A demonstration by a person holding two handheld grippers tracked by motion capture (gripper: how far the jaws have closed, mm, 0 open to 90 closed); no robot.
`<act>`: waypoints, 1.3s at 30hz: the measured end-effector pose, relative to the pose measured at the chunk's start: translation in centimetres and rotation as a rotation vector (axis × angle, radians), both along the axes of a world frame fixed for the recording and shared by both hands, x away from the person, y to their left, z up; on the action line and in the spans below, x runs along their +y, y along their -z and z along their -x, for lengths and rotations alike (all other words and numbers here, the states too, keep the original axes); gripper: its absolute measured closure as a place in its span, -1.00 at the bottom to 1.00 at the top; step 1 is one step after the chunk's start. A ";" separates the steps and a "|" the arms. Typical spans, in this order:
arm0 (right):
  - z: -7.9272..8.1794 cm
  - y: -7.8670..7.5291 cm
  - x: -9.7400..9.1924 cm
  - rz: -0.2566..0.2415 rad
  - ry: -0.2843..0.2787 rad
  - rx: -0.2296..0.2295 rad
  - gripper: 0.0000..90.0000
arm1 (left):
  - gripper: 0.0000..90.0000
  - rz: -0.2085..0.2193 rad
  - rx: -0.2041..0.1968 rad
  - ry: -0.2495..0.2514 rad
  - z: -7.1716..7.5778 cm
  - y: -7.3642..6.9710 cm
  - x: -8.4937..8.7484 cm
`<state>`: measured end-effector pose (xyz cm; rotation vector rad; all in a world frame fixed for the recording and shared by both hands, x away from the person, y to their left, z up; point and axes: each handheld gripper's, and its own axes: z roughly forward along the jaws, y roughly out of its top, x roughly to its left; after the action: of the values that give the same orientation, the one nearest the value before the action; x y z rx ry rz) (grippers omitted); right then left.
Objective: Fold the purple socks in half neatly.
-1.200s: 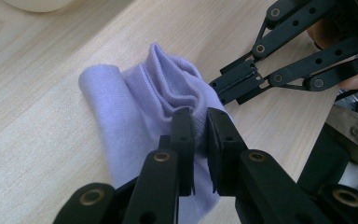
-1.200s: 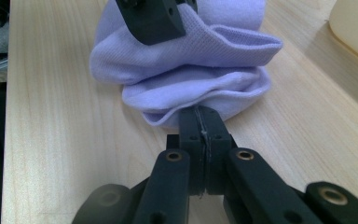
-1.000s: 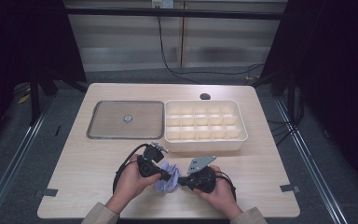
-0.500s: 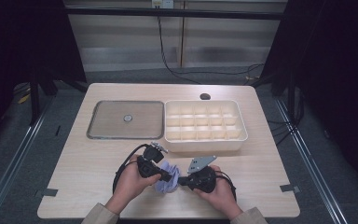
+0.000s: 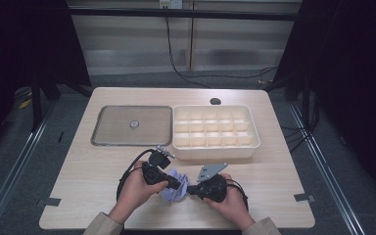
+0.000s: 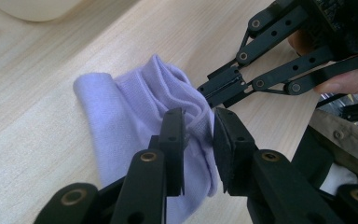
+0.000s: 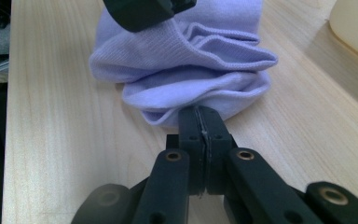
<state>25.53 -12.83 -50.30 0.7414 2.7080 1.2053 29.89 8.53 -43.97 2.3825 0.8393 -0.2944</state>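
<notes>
Lavender sock (image 5: 174,185), folded into a loose bundle, lies on the pale wood surface (image 5: 88,171) near its 6 o'clock edge, between the two hands. White compartment tray (image 5: 215,133) stands at about 1 o'clock from it, apart; metal tray (image 5: 132,125) at about 11 o'clock, with one small round thing at its centre, too small to name

Right tool (image 7: 200,122): jaws pressed together, clamped on a thin edge of the sock's lower fold, at the end facing the right hand. Judgement: this pinch anchors the bundle so it does not slide or unroll while the other tool works

Left tool (image 6: 196,125): jaws have just been opening; a gap stands between the pads, with the top folds of the sock lying in that gap, cloth seemingly not squeezed. In the left gripper view the right tool's tip (image 6: 223,88) meets the sock at about 1 o'clock from the left one, the two close together

Judgement: left side looks to be letting go or re-gripping a fold while the right holds; work in hand seems to be folding or rolling the sock, the compartment tray a likely place for it
</notes>
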 end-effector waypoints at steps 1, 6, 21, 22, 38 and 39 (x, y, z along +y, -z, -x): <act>0.0 0.0 0.0 0.001 -0.004 -0.004 0.97 | 0.63 0.003 0.000 0.000 0.0 -0.1 0.1; 0.0 0.0 0.0 0.001 -0.004 -0.005 0.97 | 0.63 0.006 -0.012 -0.022 -0.2 -0.3 0.5; 0.0 0.0 0.0 0.002 -0.008 -0.008 0.97 | 0.87 -0.045 -0.020 -0.029 -0.5 1.3 0.5; 0.0 0.0 0.0 0.001 -0.008 -0.010 0.97 | 0.87 -0.046 -0.020 -0.024 -0.5 1.3 0.5; 0.0 0.0 0.1 0.000 -0.004 -0.004 0.97 | 0.87 -0.058 -0.031 -0.025 -0.5 1.7 0.2; 0.0 0.0 0.1 0.001 -0.004 -0.004 0.97 | 0.87 -0.060 -0.032 -0.027 -0.4 1.7 0.1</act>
<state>25.50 -12.77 -50.27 0.7329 2.7077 1.2055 30.34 8.67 -45.69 2.4229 0.8766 -0.2227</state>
